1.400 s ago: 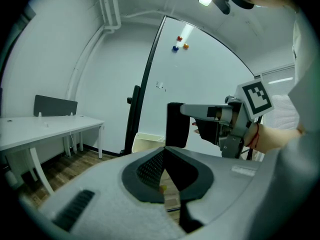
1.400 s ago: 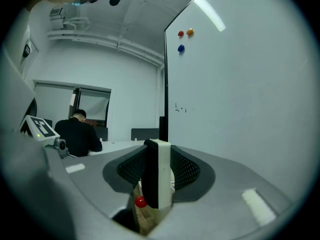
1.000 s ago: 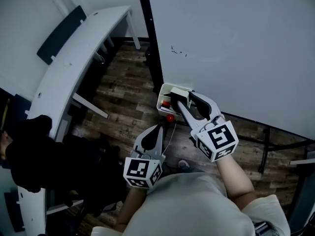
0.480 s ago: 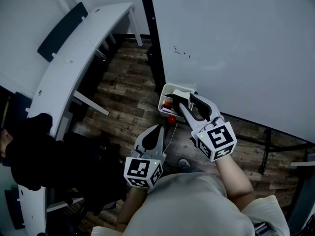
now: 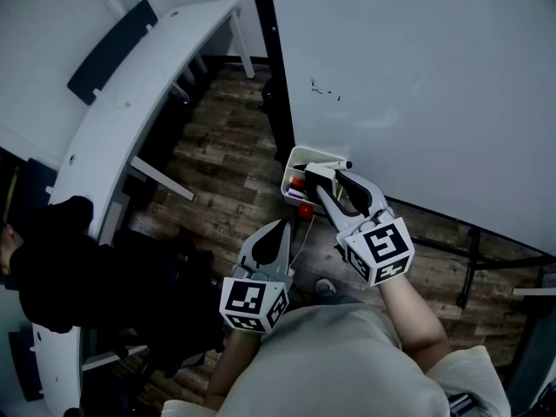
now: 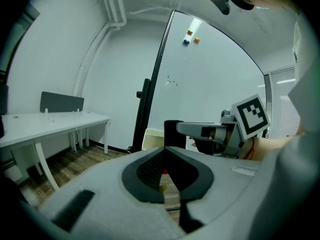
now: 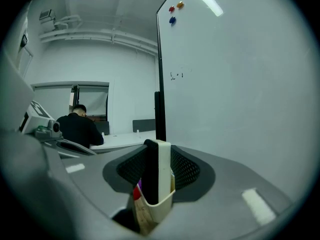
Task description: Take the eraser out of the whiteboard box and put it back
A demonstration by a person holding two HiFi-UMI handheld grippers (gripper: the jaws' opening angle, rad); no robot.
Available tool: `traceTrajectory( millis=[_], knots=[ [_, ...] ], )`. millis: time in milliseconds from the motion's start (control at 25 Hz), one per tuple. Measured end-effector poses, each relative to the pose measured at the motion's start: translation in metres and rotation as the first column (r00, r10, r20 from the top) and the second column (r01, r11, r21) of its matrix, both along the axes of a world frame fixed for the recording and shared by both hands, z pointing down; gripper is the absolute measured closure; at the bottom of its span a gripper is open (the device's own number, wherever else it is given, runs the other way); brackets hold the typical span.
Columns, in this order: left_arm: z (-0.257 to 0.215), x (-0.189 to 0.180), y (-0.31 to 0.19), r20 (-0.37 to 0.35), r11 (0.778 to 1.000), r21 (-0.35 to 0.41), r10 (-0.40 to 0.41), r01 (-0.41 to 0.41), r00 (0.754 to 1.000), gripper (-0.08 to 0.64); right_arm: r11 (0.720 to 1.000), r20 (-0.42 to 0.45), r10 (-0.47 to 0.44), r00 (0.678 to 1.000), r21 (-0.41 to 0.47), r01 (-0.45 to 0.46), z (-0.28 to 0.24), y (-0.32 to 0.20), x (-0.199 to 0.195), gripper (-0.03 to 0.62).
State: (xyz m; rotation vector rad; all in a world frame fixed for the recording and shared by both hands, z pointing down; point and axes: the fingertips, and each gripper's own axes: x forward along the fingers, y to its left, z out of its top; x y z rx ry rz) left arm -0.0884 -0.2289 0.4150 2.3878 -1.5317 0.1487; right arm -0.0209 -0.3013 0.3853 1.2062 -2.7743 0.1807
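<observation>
The whiteboard box, a small cream tray, hangs at the lower left corner of the whiteboard. My right gripper is shut on the eraser, a white block with a black felt side, held upright right over the box. In the right gripper view the eraser stands between the jaws with its lower end inside the box. Red and purple items lie in the box. My left gripper hangs lower, short of the box, shut and empty. From the left gripper view the eraser shows ahead.
A black stand post runs up the board's left edge. A long white desk stands at the left, with a person in black seated at it. A red ball hangs under the box. Coloured magnets sit high on the board.
My right gripper has sunk a little with the eraser, bringing it down to the box. The left gripper has stayed where it was.
</observation>
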Motion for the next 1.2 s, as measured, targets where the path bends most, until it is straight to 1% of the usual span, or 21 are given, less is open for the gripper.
traceTrajectory(
  millis=[560,800,1000,1200],
  knots=[
    [0.001,0.003,0.000,0.000,1.000,-0.004,0.013,-0.013,1.000,0.556,0.999,-0.007,-0.001,1.000,-0.036,0.000,0.011,0.001,0.001,0.434],
    [-0.002,0.006,0.003,0.001,1.000,0.002,0.025,-0.025,1.000,0.555,0.999,-0.021,0.002,1.000,-0.050,-0.003,0.010,0.003,0.001,0.411],
    [-0.002,0.008,0.007,0.003,0.999,0.004,0.033,-0.033,0.999,0.555,0.999,-0.026,0.000,1.000,-0.053,-0.002,0.009,0.005,0.003,0.376],
    [-0.004,0.009,0.011,0.003,0.999,0.010,0.036,-0.036,0.999,0.555,0.999,-0.025,0.004,1.000,-0.051,-0.005,0.007,0.010,0.005,0.376]
  ],
)
